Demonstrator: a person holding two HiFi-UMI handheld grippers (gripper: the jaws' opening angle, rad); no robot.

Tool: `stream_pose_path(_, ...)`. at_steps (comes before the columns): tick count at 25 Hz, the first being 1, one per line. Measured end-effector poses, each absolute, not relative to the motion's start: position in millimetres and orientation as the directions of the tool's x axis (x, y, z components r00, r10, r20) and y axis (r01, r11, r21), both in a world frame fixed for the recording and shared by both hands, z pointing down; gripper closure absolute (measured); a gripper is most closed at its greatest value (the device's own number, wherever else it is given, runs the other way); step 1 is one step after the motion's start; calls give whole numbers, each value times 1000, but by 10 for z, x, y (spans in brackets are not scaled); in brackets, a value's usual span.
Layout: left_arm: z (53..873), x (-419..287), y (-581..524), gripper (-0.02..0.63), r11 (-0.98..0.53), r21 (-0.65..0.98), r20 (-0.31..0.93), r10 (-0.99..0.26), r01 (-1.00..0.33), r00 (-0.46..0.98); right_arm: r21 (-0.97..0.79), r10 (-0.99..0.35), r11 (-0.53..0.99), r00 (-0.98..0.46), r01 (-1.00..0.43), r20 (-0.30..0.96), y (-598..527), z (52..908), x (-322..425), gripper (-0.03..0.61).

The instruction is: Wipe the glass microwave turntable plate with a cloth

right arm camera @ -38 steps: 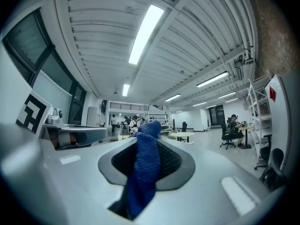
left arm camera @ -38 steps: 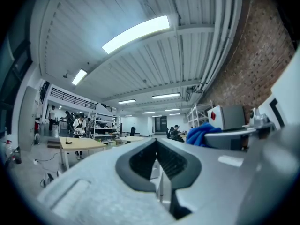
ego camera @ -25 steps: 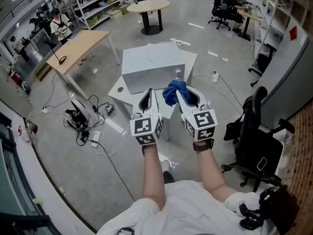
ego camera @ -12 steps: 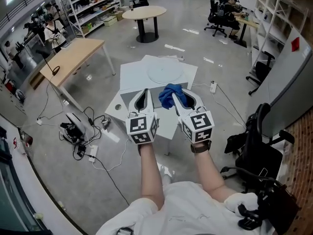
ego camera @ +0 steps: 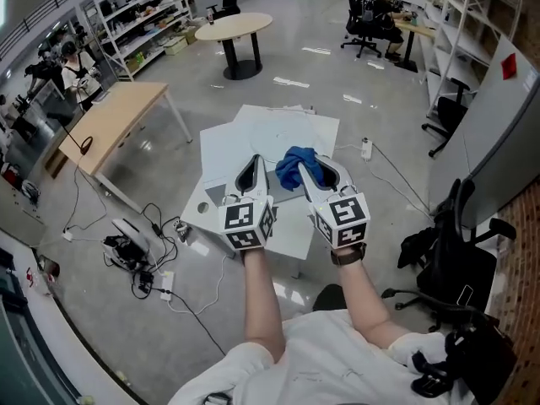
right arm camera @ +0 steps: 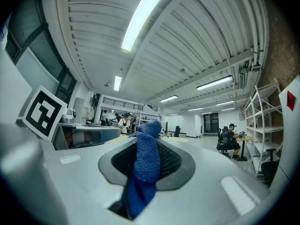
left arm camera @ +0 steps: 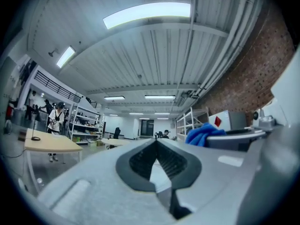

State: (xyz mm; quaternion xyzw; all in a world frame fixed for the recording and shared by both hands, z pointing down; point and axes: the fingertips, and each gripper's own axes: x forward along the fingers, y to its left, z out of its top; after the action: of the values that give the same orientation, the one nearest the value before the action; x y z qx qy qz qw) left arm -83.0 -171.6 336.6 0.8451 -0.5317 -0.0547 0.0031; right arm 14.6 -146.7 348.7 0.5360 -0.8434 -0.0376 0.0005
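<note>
Nearer the plate (ego camera: pixel 281 130) now, the right hand-held gripper (ego camera: pixel 315 165) pinches the cloth (ego camera: pixel 294 166), the left hand-held gripper (ego camera: pixel 253 165) is closed empty; a thin pinch may slip.

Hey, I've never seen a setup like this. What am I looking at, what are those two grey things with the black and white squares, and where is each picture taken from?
There is no robot here. A person holds a two-jaw gripper in each hand, and the cubes with the squares are part of those grippers. The head view comes from a camera on the person's head, looking down. The other two views come from cameras riding on each gripper, looking along its jaws. The left gripper is shut with nothing in it. The right gripper pinches a blue cloth. In front of them a white box stands on a white table, and a faint round glass plate lies on top of the box.
</note>
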Motion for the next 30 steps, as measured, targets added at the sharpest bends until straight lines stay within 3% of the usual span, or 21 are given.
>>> stream_pose_path(14, 3392, -784, -2974, 611, -373, -14, -79, -925, -928, 373, 22, -891, 446, -447, -895, -84, -2886, 3346, 356, 489)
stream_pose_path(30, 3331, -945, -3908, 611, -208, -57, -63, -975, -977, 211, -6, -799, 597, -594, -802, -92, -4046, 3261, 208, 489)
